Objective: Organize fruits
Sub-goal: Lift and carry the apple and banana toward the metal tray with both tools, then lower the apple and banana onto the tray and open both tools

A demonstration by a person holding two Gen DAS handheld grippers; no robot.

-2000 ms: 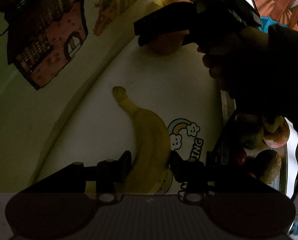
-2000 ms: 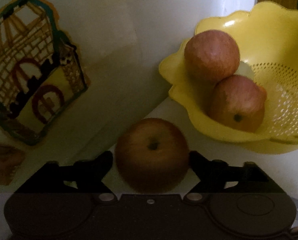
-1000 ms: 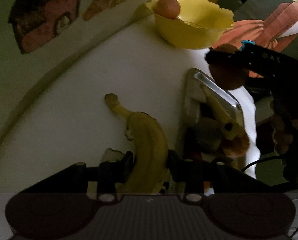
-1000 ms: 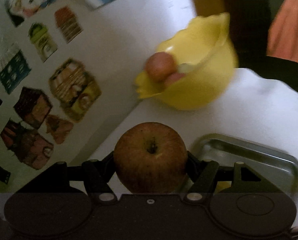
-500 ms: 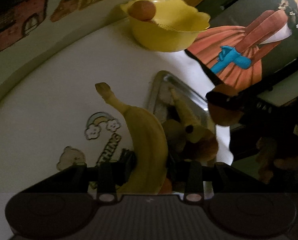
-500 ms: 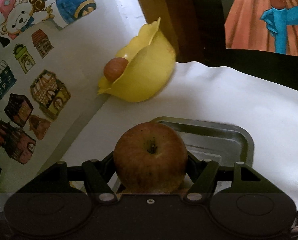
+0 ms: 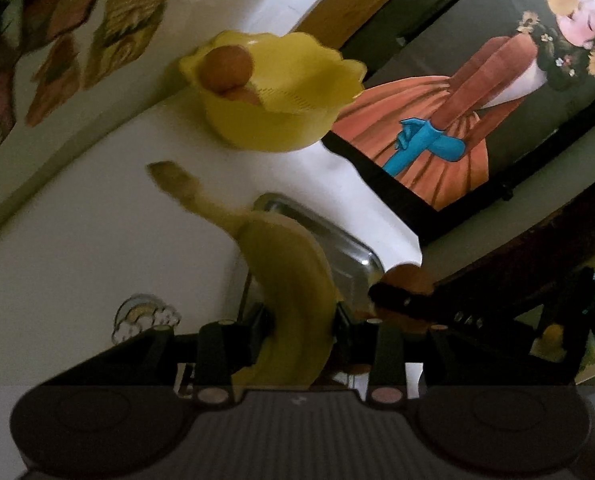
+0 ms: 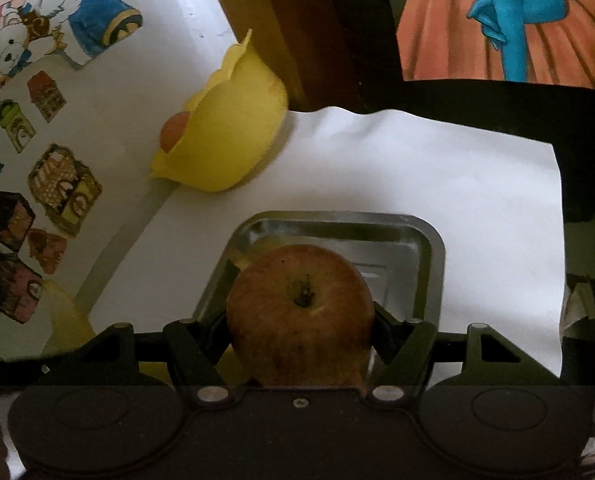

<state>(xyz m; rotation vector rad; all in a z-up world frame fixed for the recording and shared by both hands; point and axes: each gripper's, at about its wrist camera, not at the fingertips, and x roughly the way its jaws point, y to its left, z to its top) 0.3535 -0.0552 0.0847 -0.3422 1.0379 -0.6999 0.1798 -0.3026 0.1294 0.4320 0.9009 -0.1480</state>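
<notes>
Left jaws: my left gripper (image 7: 297,322) holds the banana (image 7: 287,280) tight. It is up off the surface now, stem pointing to 11 o'clock.
Right jaws: my right gripper (image 8: 300,330) squeezes the apple (image 8: 299,312).
What changed: both fruits were lifted. The apple now hangs over the metal tray (image 8: 429,240). Two seconds ago it sat beside the yellow bowl (image 8: 225,148).
Bowl: now far off at 11 o'clock, with other apples inside.
Meaning: I think both fruits go somewhere new. I cannot tell where yet.
</notes>
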